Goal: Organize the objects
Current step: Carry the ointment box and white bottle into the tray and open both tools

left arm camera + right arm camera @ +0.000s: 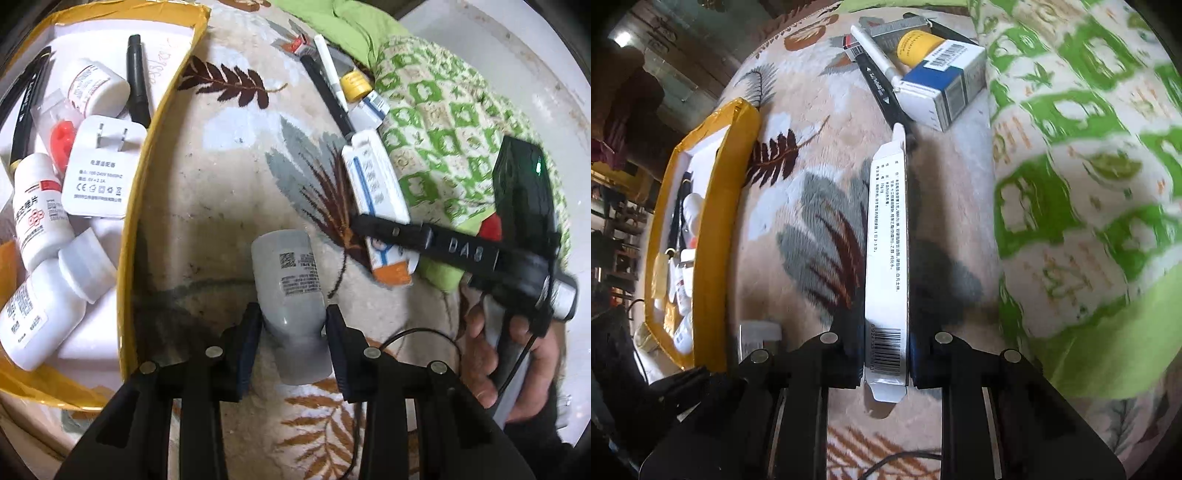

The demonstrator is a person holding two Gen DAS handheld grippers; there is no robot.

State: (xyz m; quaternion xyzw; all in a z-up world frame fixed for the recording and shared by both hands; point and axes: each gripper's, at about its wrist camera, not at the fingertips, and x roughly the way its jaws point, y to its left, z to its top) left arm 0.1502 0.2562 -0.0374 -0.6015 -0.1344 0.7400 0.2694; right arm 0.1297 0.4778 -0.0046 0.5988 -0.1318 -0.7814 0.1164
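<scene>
- Two grippers are at work. The left gripper (pixel 293 326) grasps a grey bottle (pixel 291 291) low on its body, a pad on each side; the bottle stands over the leaf-print rug (pixel 229 177), just beside the box's yellow wall.
- The right gripper (pixel 886 354) is clenched on a long white carton (pixel 886 258) near its barcode end, the carton pointing away along the fingers, above the rug.
- One yellow box (pixel 136 206) lies to the left. Inside, the left view shows four white bottles: one (pixel 38 214) with a red label mark, one (pixel 44 302) lying near the bottom edge, one (pixel 94 90) further back, and a fourth mostly hidden beneath the others.
- Also inside: one white plug adapter (pixel 98 170), two black pens, and one red thing (pixel 61 142) in clear wrap, hard to identify.
- On the rug beyond the box lies a cluster: one white pen (pixel 873 51), one black marker (pixel 882 92), one yellow cap (pixel 916 44), one blue-and-white carton (pixel 945 85), and a small red-and-grey item, partly covered.
- One green-patterned cloth (pixel 1071 184) fills the right side.
- The right view shows the box's contents only as a narrow, blurred strip; the left view lays them open.
- The left view alone shows the right hand (pixel 517 354) on its handle, with a cable; the carton's far end there is crossed by that gripper's finger.
- In the right view, only the bottle's top shows, at the lower left.
</scene>
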